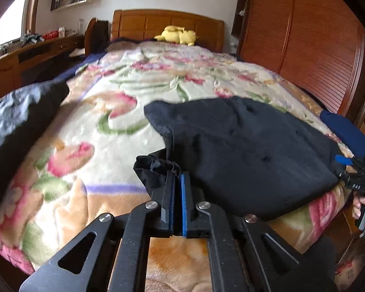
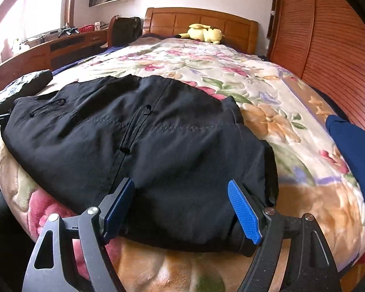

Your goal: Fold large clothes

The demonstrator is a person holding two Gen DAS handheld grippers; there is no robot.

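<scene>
A black garment (image 1: 243, 150) with zip pockets lies spread on the near part of the bed, also filling the middle of the right wrist view as the black garment (image 2: 138, 141). My left gripper (image 1: 178, 177) is shut on a bunched corner of it (image 1: 155, 168) at its left side, the cloth pinched between the blue pads. My right gripper (image 2: 181, 185) is open and wide over the garment's near hem. One blue-padded finger (image 2: 120, 202) is on the left and the other (image 2: 243, 209) near the hem's right end. The pads do not press the cloth.
The bed carries a floral blanket (image 1: 124, 90). A dark grey garment (image 1: 17, 121) lies at its left edge and a blue one (image 2: 352, 160) at its right. A yellow plush toy (image 2: 204, 32) lies by the wooden headboard (image 1: 168, 24). A wardrobe (image 1: 304, 43) stands right, a desk (image 2: 48, 46) left.
</scene>
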